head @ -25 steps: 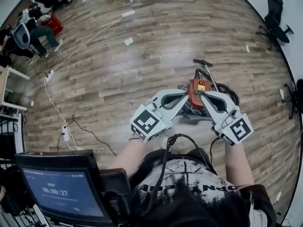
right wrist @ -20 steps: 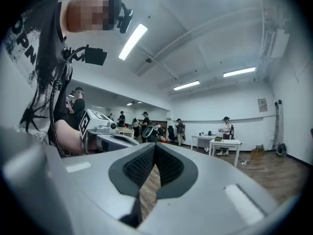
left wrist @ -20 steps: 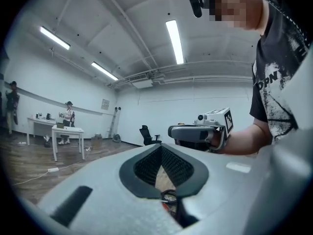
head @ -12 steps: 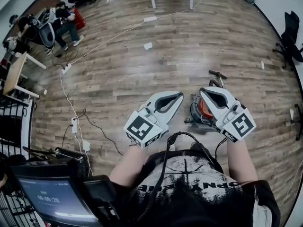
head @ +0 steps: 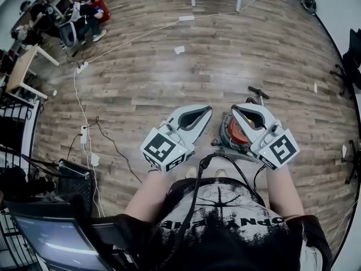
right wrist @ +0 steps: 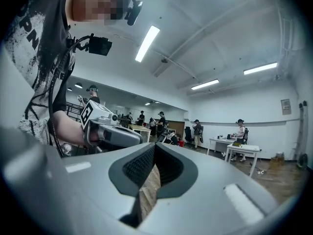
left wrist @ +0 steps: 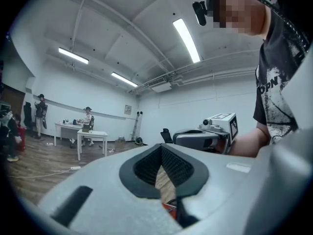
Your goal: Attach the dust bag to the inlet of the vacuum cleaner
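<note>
Over wood floor (head: pixel 141 83), left tool (head: pixel 203 113) closed, nothing in it, right tool (head: pixel 240 110) closed, nothing in it, both level, side by side, red vacuum (head: pixel 232 133) on floor under right tool

Pretty big open room with a brown wood-plank floor (head: pixel 169 89). A long white cable (head: pixel 135 37) snakes across it from about 10 o'clock up toward 12, and there's a white power strip (head: pixel 83 134) at 9. A small white paper scrap (head: pixel 179 49) lies near 12, with a black office chair (head: pixel 354 55) at 2 o'clock. The room has plain white walls (left wrist: pixel 195 111), a grey ceiling (left wrist: pixel 122 38) with long strip lights (left wrist: pixel 186 39), and white tables (left wrist: pixel 92 134) at the back.
</note>
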The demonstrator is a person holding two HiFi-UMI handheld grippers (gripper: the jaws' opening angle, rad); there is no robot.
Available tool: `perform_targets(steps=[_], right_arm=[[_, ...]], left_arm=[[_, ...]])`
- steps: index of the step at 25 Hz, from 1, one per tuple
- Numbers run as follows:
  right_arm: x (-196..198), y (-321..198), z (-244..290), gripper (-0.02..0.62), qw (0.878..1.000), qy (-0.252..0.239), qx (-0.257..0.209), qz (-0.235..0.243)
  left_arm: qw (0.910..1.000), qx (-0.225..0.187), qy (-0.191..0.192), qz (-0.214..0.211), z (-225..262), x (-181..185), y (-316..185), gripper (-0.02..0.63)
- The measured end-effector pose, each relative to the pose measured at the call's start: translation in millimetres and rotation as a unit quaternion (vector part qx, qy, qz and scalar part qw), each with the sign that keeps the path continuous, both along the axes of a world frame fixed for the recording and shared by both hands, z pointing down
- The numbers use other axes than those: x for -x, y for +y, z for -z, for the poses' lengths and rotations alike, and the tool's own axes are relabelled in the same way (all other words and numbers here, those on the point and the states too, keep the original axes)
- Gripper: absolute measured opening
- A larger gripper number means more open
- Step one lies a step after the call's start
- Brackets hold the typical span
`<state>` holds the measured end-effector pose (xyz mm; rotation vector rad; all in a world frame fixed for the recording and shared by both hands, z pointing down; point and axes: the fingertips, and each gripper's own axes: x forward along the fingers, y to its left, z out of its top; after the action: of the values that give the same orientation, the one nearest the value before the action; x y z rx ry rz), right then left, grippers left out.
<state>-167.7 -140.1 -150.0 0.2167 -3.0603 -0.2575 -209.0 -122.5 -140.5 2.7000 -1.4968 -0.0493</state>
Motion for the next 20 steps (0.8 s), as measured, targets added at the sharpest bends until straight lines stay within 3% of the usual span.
perform_targets(steps=[9, 20], right_arm=[[-42, -10, -6, 0.008, 1.000, -0.002, -0.004, -0.024], [-56, -10, -10, 0.006, 1.000, 0.010, -0.008, -0.018]], left_arm=[[0.9998, 0.012, -0.009, -0.016, -6, -49, -2, 0.002], [0.9993, 0.023, -0.023, -0.019, -12, -67, -6, 0.002]])
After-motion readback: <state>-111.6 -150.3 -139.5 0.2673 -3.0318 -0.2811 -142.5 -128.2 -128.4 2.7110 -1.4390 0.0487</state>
